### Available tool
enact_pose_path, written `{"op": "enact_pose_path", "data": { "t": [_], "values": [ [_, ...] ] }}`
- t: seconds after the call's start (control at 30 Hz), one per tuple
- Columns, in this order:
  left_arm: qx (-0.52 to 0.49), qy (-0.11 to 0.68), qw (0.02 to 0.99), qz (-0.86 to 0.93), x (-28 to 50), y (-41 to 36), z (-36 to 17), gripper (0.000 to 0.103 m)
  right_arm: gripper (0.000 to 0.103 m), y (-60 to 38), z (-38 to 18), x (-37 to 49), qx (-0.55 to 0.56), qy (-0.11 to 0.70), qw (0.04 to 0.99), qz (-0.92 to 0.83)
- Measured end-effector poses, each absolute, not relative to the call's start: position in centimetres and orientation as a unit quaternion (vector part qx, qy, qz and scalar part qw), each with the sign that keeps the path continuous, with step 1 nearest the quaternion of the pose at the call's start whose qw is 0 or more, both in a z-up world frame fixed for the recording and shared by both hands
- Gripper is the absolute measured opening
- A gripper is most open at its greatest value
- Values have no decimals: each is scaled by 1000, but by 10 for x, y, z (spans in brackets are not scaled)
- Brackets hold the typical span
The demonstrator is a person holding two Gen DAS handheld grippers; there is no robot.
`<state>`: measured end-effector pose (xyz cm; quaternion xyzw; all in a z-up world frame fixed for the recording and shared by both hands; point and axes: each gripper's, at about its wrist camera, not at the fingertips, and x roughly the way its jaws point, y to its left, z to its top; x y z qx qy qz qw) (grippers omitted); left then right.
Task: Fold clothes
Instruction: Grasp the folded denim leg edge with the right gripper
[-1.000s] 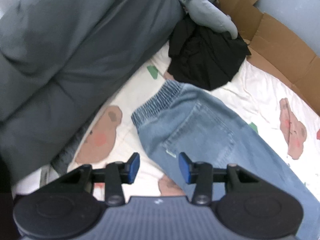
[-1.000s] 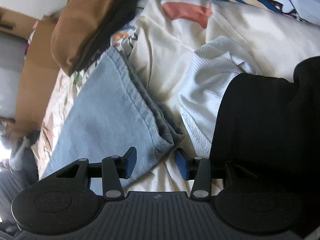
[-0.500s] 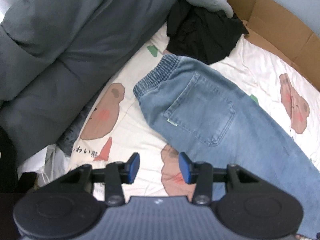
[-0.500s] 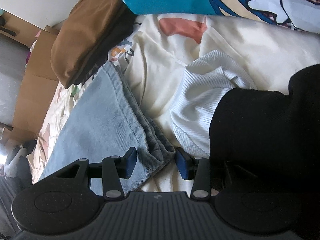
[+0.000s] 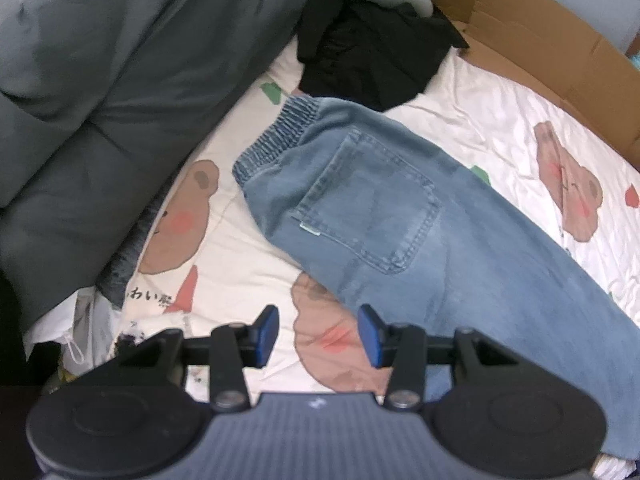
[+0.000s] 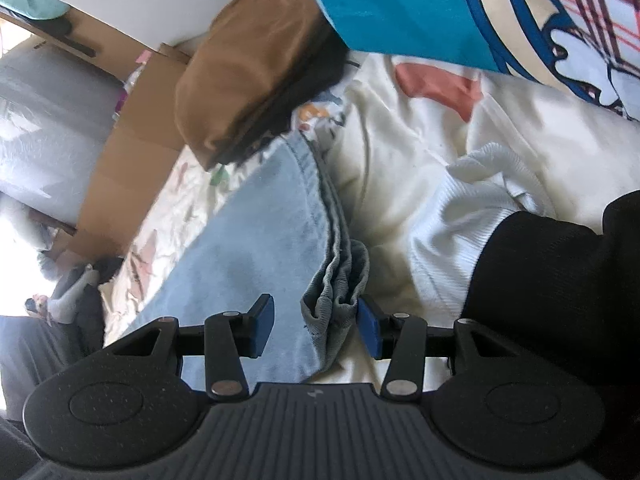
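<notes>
— Looking along the jeans (image 5: 400, 216), which end lies nearer which gripper?

— The waistband (image 5: 276, 140) end sits up ahead of the left gripper (image 5: 318, 334), towards the black garment (image 5: 372, 56) and the grey duvet (image 5: 120, 80). The legs run down and to the right past that gripper's right finger. So the long axis goes on a slant across the bear-print sheet (image 5: 520, 128), waistband far, hems near.

— And the left gripper's jaws?

— Standing apart with nothing between them; only the sheet shows in the gap. The denim edge lies just to the right of them, apart from the pads.

— The right gripper (image 6: 316, 330)?

— It is at the other end. The bunched hem (image 6: 340, 280) of the jeans sits in its gap, hard against the right pad, while the left pad stands clear of the fold. The jaws are not pressing on it, so the hem is between them but not gripped.

— Which hand is better placed, then?

— Judging from this, the right one: the hem is already in its gap. The left would need to shift right or forward to meet the denim. The white knit (image 6: 460, 208) and a black sleeve (image 6: 552, 280) lie just beside the hem, so a stray pinch there is the risk.
</notes>
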<state>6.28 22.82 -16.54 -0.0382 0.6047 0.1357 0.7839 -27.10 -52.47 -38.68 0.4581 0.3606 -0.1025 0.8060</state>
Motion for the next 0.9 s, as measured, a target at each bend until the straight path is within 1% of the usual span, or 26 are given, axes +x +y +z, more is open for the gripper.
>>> {"op": "enact_pose_path", "data": {
  "t": [0.17,0.3,0.57,0.87,0.9],
  "values": [
    [-40,605,784,132,64,222,-162,47,48,-530,-405,-262,447,383,801,-105],
    [-43,603,786,129,66,217,-159,47,48,-533,-409,-255,446,388,801,-98],
    [-44,608,784,121,68,204,-167,48,48,-534,-384,-251,452,374,809,-46],
    [-44,615,780,110,65,200,-176,48,48,-546,-418,-224,459,414,784,-58],
    [-47,613,780,112,64,202,-176,48,45,-546,-417,-224,461,416,782,-58]
  ]
}}
